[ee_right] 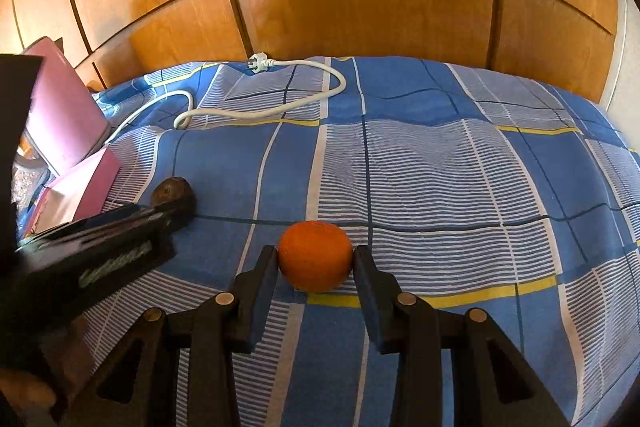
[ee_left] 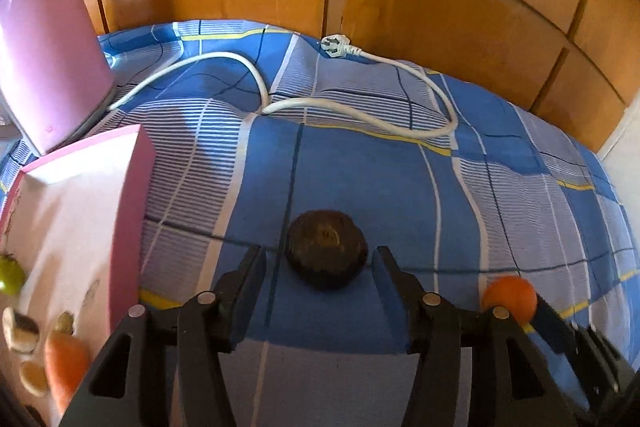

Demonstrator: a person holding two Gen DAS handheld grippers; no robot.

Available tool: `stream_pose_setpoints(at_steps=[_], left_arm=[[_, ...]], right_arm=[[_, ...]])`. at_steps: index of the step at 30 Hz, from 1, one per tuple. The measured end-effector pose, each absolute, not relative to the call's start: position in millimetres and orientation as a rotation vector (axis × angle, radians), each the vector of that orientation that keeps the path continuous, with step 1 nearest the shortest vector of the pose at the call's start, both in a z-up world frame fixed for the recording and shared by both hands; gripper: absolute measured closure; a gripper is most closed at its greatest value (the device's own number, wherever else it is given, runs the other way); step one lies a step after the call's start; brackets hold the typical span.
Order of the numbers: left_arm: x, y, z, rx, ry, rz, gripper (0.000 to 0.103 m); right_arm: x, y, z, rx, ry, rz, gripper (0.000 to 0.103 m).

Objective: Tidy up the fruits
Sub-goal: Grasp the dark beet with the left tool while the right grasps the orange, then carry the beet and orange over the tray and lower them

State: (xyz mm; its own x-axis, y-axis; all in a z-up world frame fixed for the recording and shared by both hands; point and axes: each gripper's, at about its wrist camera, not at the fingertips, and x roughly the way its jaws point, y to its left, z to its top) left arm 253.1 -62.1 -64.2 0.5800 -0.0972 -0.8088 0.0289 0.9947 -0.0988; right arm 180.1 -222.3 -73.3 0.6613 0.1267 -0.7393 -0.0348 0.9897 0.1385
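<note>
Your left hand-held gripper (ee_left: 318, 265) stands open, its jaws on either side of the dark brown fruit (ee_left: 326, 253) and clear of it; no pad touches it. The fruit lies on the bed (ee_left: 420, 187), just ahead of the fingertips and a bit toward the right finger.

Your right hand-held gripper (ee_right: 315, 259) is closed on the orange (ee_right: 315, 255), both pads pressing its sides. The orange looks to rest on the bed, right between the fingertips.

Progress, as a judgement: partly done. The pink box (ee_left: 132, 187), to the left of your left hand-held gripper, already holds several pieces: a green fruit (ee_left: 10, 275), a carrot-like orange piece (ee_left: 66, 359) and some pale ones I can't identify. Left to do: the dark fruit and the orange, both outside the box.

Orientation: the dark fruit is a flattened round, its broad face tipped up toward the camera, its longer axis running roughly across the jaw gap, left to right. The orange is near spherical, no clear long axis; which way its stem end points I can't tell.

A white power cord (ee_left: 360, 103) lies farther ahead, well apart from both fruits.
</note>
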Motion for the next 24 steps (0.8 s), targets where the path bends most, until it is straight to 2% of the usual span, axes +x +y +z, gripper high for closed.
stream_pose_setpoints(at_steps=[4,5,14,24], left_arm=[[263.3,-64.2,-68.4,-0.072,0.939,-0.073,0.05],[263.8,-64.9,-68.7,-0.068,0.936,-0.078,0.06],[233.9,-70.3,-66.9,-0.032,0.936,-0.104,0.06],[153.5,-85.1,-66.1,0.007,0.923,-0.181,0.06]], right_arm=[[180.6,-222.2,-74.5,0.121,0.848,0.1,0.063],[180.8,-222.4,-74.6,0.121,0.849,0.1,0.063],[174.2,-228.4,-73.9,0.131,0.858,0.087,0.063],[139.3,-255.0,-75.7,0.16,0.89,0.048,0.064]])
